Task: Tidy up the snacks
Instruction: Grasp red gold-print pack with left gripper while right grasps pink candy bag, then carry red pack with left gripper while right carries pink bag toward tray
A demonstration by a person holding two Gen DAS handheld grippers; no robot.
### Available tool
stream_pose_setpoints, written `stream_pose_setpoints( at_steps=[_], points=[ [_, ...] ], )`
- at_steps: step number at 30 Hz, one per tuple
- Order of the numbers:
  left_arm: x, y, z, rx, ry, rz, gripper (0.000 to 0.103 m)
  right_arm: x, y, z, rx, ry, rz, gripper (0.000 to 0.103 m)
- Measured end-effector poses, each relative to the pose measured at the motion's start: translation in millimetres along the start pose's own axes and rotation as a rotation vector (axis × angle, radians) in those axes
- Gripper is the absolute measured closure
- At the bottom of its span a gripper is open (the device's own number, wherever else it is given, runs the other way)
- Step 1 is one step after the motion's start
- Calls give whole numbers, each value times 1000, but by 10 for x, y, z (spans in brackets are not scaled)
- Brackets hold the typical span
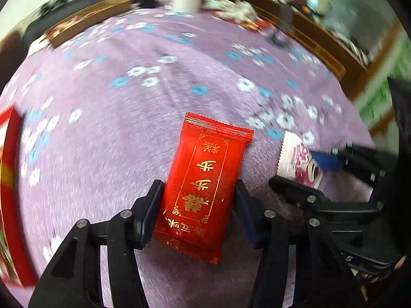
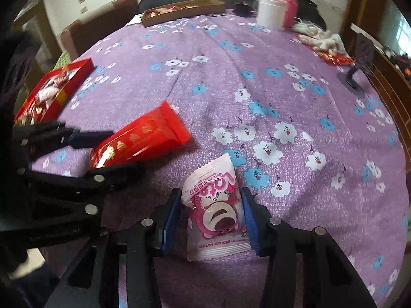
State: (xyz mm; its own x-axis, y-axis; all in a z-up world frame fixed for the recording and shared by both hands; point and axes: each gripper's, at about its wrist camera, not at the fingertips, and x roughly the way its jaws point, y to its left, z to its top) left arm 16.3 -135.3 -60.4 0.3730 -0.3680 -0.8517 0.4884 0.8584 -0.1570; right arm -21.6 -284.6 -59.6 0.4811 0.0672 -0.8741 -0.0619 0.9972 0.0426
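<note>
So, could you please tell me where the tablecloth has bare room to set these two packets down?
The widest bare stretch is mid-table, bordered by the red box, the brown tray and the white container. The far right edge is crowded with crumpled cloth and a black stand.

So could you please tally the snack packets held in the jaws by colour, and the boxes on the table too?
Red packets: 1, the red packet in the left gripper.
Pink packets: 1, the pink packet in the right gripper.
Boxes: 2, the red box and the brown box.
Total: 4.
</note>
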Motion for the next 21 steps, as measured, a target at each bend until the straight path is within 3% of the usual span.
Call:
stream_pose_setpoints(
  at_steps=[7,21],
  points=[
    [-146,293,-163,-137,-42,18,52,-6,264,45,-21,-11,58,57],
    [-654,654,-535,-154,-159,139,52,-108,975,29,-125,-23,180,57]
  ],
)
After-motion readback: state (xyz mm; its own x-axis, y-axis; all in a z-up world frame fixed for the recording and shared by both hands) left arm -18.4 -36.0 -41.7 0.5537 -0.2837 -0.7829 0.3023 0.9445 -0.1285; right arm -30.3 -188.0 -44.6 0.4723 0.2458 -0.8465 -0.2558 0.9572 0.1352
